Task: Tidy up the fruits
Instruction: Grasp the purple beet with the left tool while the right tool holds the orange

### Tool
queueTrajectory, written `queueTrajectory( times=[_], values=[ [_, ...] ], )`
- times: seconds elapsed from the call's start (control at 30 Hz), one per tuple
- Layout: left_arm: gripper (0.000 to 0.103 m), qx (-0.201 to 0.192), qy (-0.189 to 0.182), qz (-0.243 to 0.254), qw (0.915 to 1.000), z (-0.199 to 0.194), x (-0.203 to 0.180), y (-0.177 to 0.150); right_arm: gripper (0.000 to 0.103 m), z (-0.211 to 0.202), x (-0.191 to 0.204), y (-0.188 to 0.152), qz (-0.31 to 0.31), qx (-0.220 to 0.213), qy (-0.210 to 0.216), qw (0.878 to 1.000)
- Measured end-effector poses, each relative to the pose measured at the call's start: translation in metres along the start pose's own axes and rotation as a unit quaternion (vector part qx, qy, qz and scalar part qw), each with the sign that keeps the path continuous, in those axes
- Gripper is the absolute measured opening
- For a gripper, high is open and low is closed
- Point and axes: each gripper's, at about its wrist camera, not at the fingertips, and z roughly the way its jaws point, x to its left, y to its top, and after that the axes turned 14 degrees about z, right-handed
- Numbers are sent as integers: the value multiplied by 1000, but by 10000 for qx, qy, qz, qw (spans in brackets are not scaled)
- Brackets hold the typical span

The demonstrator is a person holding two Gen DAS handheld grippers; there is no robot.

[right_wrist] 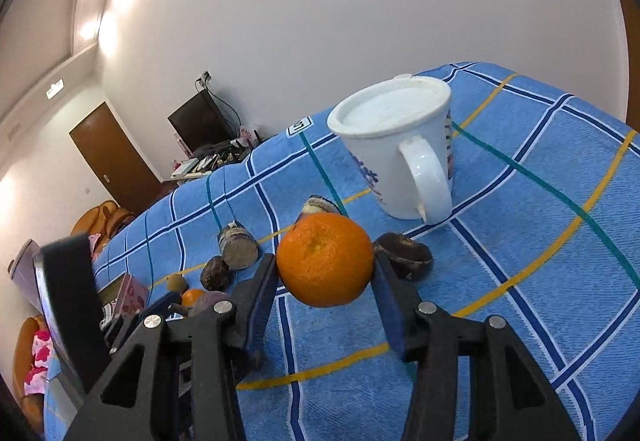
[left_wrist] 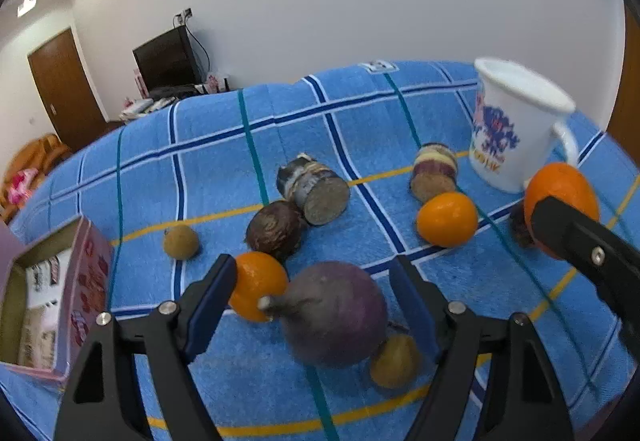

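On the blue checked cloth (left_wrist: 280,129) a round purple fruit (left_wrist: 336,313) with a stub stem lies between the fingers of my left gripper (left_wrist: 314,281), which stands open; its right pad is clear of the fruit. An orange (left_wrist: 258,285) rests against the left finger (left_wrist: 212,297). My right gripper (right_wrist: 324,281) is shut on another orange (right_wrist: 324,259), lifted off the cloth; the same held orange (left_wrist: 560,197) appears at the right of the left wrist view. A third orange (left_wrist: 447,219) lies loose mid-cloth.
A white lidded mug (right_wrist: 396,145) stands at the back right. An open pink box (left_wrist: 52,301) sits at the left edge. Two cut cylindrical pieces (left_wrist: 316,189) (left_wrist: 434,171), dark brown fruits (left_wrist: 274,231) (right_wrist: 404,255) and small tan fruits (left_wrist: 181,241) (left_wrist: 394,361) lie scattered.
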Motion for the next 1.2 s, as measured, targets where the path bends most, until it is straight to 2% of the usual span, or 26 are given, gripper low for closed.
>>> queueTrajectory(
  times=[0.07,0.13,0.23,0.3,0.37,0.53,0.6,0.63,0.73,0.8,0.9,0.93,0.97,1.03,1.1,1.13,1.17,1.2],
  values=[
    [87,136,130,319,9993,4,-10,3,50,2,0,0,10,64,21,10000],
    [87,243,323,664,9970,5,-19,2,50,4,-2,-1,47,122,34,9999],
    [70,104,349,553,9978,-2,-11,-2,50,5,-4,-1,57,105,-6,9999],
    [62,-78,198,557,9982,-10,-5,-6,50,4,-4,-1,67,96,-19,9999],
    [42,-207,74,574,9981,-16,-4,-8,50,5,-5,-2,82,112,-29,9999],
    [35,-474,-254,423,9977,-27,4,-13,50,7,-7,-2,78,87,-85,9999],
    [20,-729,-552,191,9956,-35,14,-16,50,7,-7,-2,68,68,-111,9999],
    [9,-840,-648,122,9943,-37,18,-16,50,5,-7,-3,62,63,-122,9999],
    [10,-1085,-780,16,9910,-43,26,-18,50,6,-6,-3,50,70,-127,9999],
    [11,-949,-977,-63,9907,-37,29,-20,50,6,-5,-4,27,87,-133,9999],
    [36,-765,-1323,-302,9878,-31,34,-19,50,7,-4,-5,11,106,-127,9999],
    [55,-739,-1310,-328,9881,-30,34,-20,50,6,-4,-5,9,104,-127,9999],
    [70,-660,-1322,-342,9884,-27,33,-21,50,6,-4,-5,19,103,-126,9999],
    [75,-536,-1288,-416,9893,-24,31,-25,50,7,-5,-4,59,122,-115,9998],
    [75,-482,-1315,-480,9890,-21,32,-24,50,8,-6,-3,101,156,-93,9998],
    [71,-514,-1320,-456,9889,-21,31,-22,50,8,-6,-3,118,165,-81,9998],
    [61,-508,-1243,-376,9902,-21,28,-21,50,8,-6,-3,125,160,-73,9998],
    [59,-439,-1114,-256,9925,-19,24,-18,50,8,-6,-3,123,155,-71,9998]
  ],
)
